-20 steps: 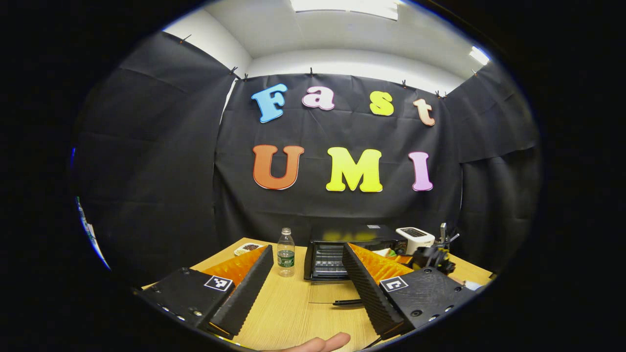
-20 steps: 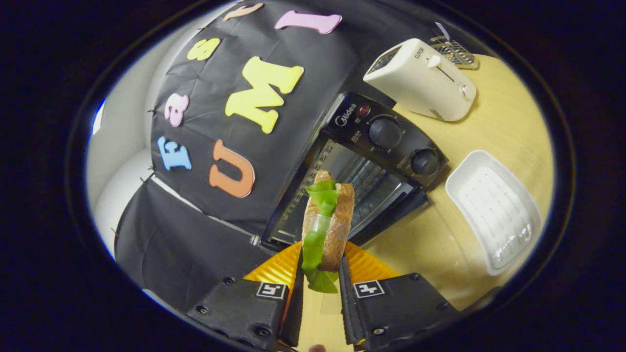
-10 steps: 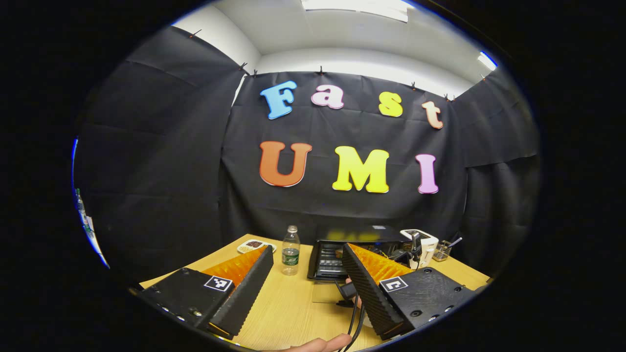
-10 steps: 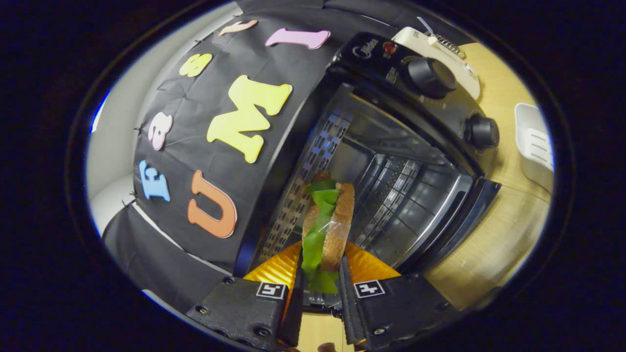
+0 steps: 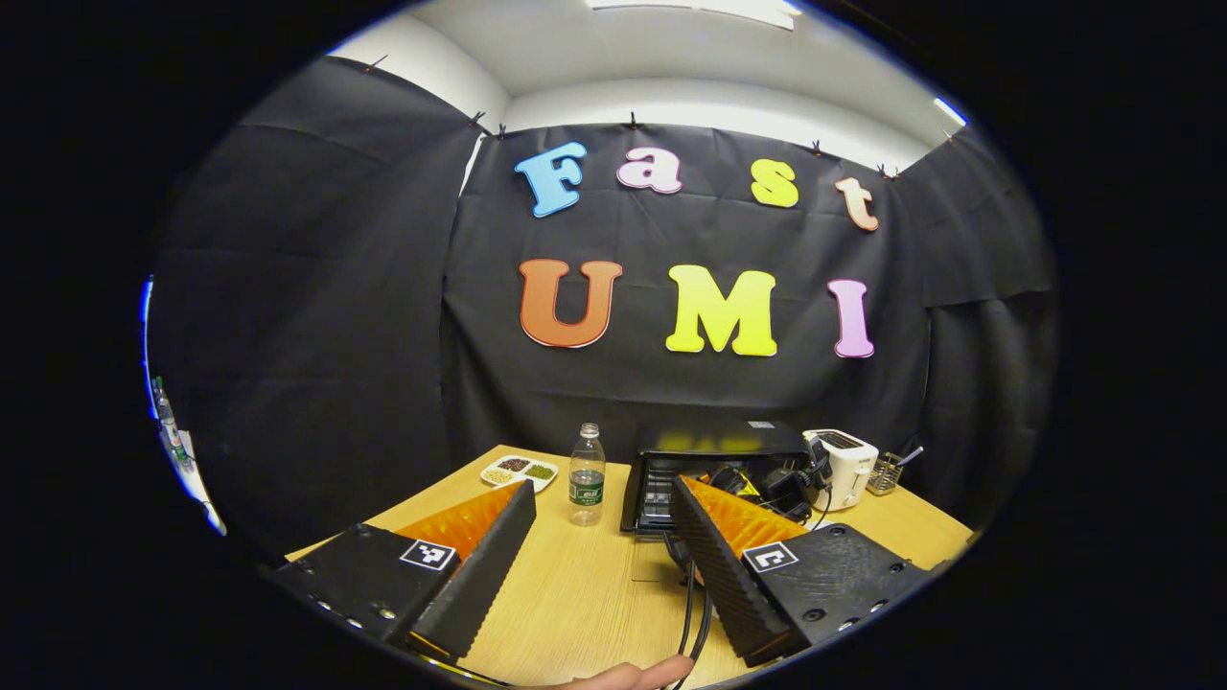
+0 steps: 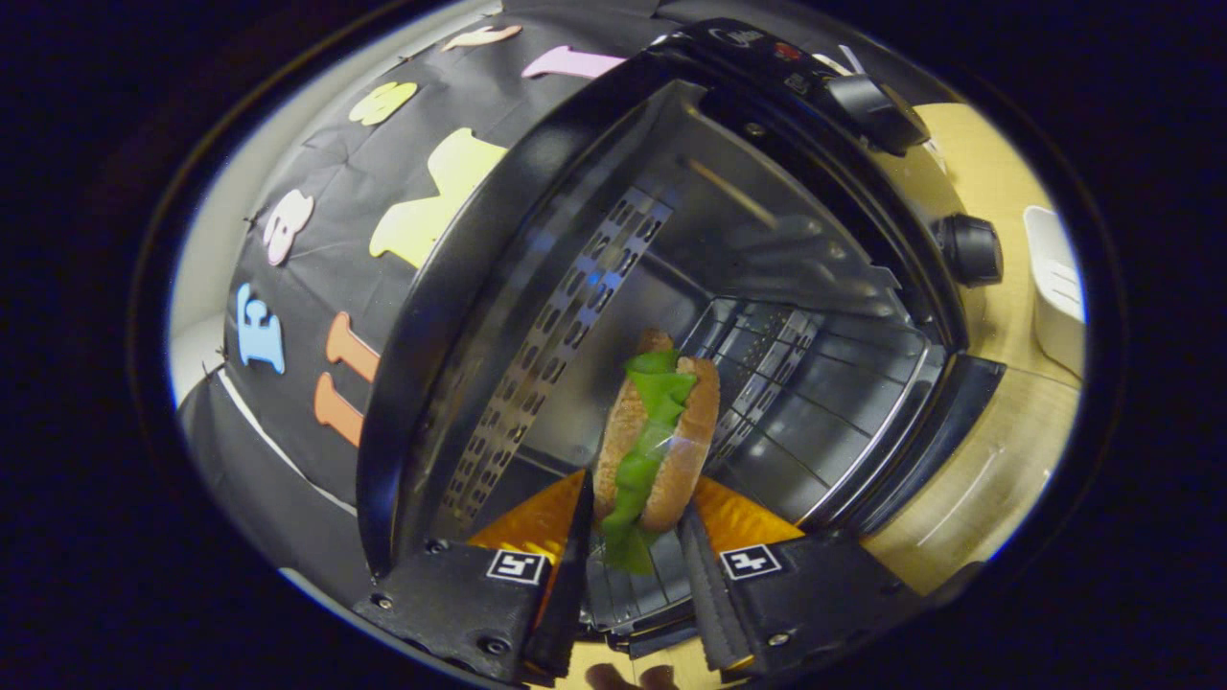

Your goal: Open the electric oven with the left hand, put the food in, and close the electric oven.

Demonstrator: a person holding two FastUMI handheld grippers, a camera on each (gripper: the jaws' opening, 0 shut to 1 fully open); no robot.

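Two risks apply while the right gripper [image 6: 633, 575], pinching the sandwich [image 6: 657, 446] inside the open oven [image 6: 767, 316], nears the rack [image 6: 767, 402]: snagging or dropping; left gripper [image 5: 599, 565] waits spread.

Each claw, left claw [image 5: 602, 537] and right claw [image 6: 637, 585]: black housings, square black-and-white tag at 12 o'clock, screws along the edges.
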